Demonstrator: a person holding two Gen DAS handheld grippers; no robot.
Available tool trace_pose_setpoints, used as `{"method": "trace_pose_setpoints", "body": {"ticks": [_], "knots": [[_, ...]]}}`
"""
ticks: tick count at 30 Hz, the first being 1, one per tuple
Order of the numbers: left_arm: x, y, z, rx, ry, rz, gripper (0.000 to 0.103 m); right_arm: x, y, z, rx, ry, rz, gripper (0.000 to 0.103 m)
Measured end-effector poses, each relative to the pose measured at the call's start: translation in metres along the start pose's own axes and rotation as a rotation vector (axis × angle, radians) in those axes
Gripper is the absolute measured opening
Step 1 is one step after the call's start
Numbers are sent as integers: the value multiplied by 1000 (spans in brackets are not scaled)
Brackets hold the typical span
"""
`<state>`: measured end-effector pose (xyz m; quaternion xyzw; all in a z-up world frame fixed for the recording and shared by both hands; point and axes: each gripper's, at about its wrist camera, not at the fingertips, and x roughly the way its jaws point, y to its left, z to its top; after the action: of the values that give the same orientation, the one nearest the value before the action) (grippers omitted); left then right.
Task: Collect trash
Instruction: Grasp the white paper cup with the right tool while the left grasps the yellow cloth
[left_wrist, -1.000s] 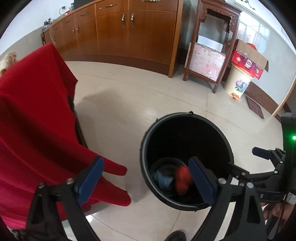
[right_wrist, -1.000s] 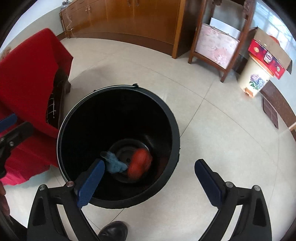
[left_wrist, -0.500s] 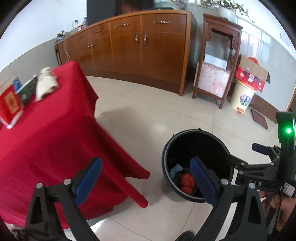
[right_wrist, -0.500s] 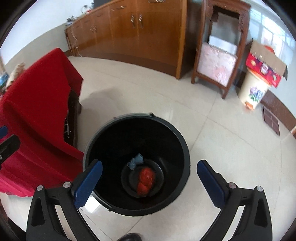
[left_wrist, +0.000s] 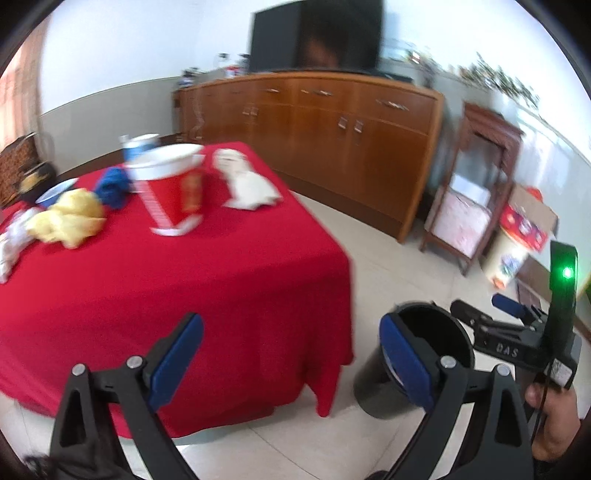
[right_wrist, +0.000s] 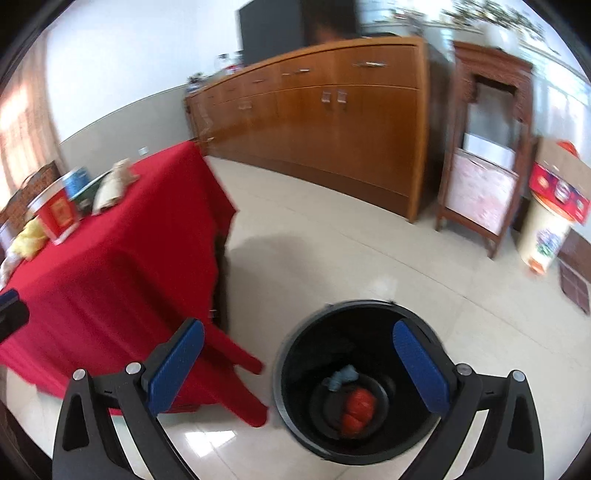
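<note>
Black bin holds red wad and blue scrap

"DAS" in white letters on black body of right tongs.

Both tongs spread wide, nothing between the pads. Ahead of left tongs: worktop under red cloth, near half bare. Far side crowded: red cup, yellow wad, blue wad, white wad, close together. Right of left tongs: black bin on floor, just beside hanging cloth. Below right tongs: bin mouth unobstructed; red item and blue scrap on bin bottom. Beyond bin: bare tiled floor up to wooden cabinet.
</note>
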<state>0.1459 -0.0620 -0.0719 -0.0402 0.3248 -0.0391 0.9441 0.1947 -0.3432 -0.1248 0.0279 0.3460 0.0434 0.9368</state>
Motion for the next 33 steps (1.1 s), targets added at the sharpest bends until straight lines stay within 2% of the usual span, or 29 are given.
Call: {"method": "trace_pose_setpoints", "body": {"ticks": [5,12,19,28,33], "knots": [[-10,44,-2,-42,-31,79,97,-9,60,17,-109,-18,58,103],[-37,116,-3,-141,-105,193,97,-35,148,39,-201,-134,173,103],[-48,172,6,-204,-153,280,97,-23,232,61,-302,-150,264,103],[-24,219,21,-241,-130,324,96,14,289,78,-377,-128,310,103],[-2,224,38,-233,-101,319,96,41,308,92,-382,-99,298,103]]}}
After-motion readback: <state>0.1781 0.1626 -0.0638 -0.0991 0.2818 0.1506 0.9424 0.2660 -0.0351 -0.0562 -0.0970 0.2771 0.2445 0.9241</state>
